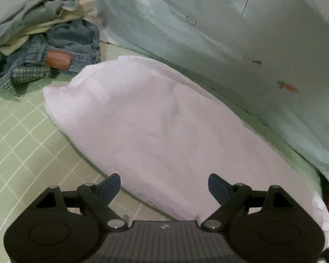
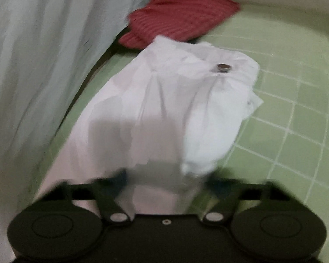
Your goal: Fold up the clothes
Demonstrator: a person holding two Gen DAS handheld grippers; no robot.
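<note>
A green gridded counter (image 1: 22, 131) carries a white garment (image 1: 164, 120) lying long and partly folded. The left tool (image 1: 164, 186) hovers wide and empty at its near end; the right tool (image 2: 166, 175) also looks spread, though blurred. An unfolded pile (image 1: 43, 43) waits far left.

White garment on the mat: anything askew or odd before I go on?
Yes. In the right wrist view the white garment is rumpled at its far end, one corner bunched and spilling sideways near its metal button. Its long flat part looks smooth in the left wrist view. Both grippers, left and right, are open.
</note>
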